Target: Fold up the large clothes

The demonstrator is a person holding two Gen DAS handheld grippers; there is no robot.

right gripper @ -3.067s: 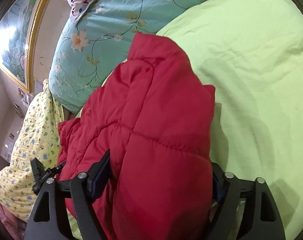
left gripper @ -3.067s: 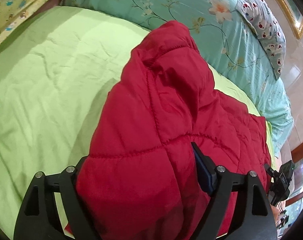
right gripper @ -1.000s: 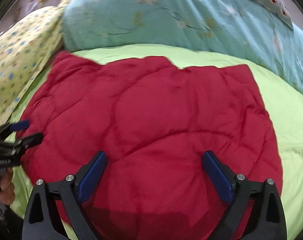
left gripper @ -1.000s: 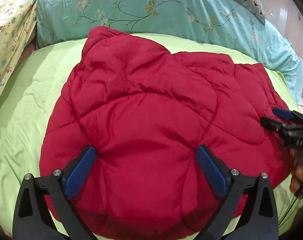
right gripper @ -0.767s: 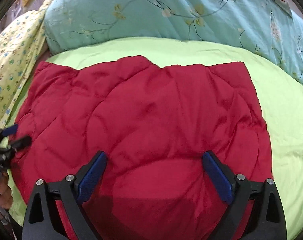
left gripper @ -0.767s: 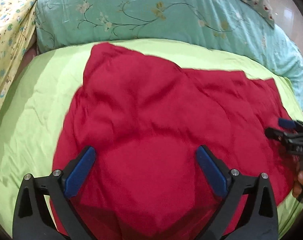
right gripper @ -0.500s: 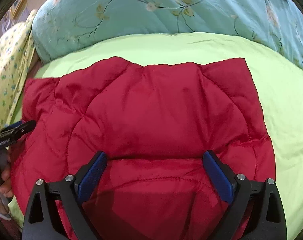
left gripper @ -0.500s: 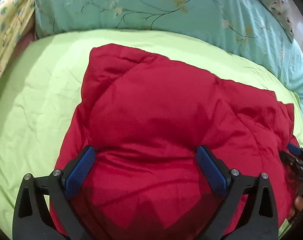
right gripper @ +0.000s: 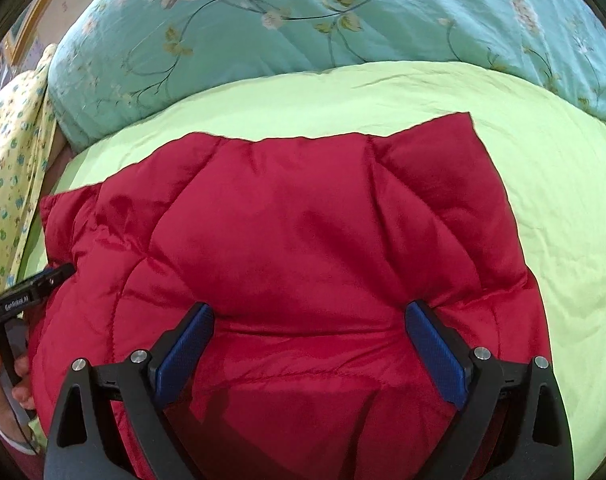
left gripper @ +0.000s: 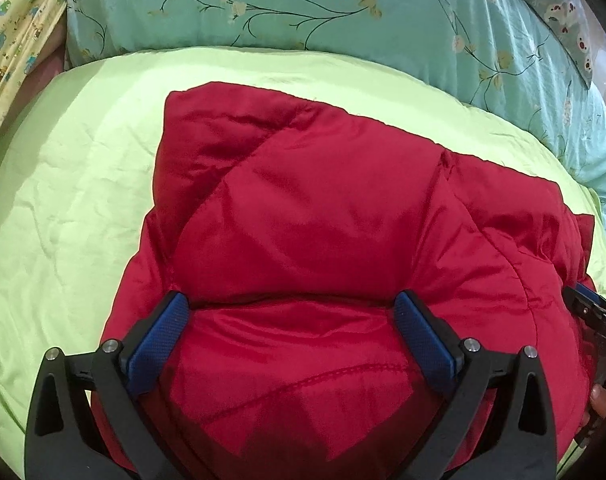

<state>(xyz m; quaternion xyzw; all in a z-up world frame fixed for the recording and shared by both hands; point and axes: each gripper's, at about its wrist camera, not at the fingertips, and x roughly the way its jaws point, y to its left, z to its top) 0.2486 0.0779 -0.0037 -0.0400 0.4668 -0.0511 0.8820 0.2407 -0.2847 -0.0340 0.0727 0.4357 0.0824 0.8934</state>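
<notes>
Puffy red quilted jacket on smooth lime-green sheet, frame centre; left gripper and right gripper spread wide over its near edge.

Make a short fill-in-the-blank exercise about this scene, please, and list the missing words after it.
1. The padded jacket on the bed is ____ in colour.
2. It lies on a light ____ sheet.
3. Both the left tool and the right tool have their jaws ____.
4. The pads on the fingers are ____.

Missing words: red; green; open; blue
</notes>
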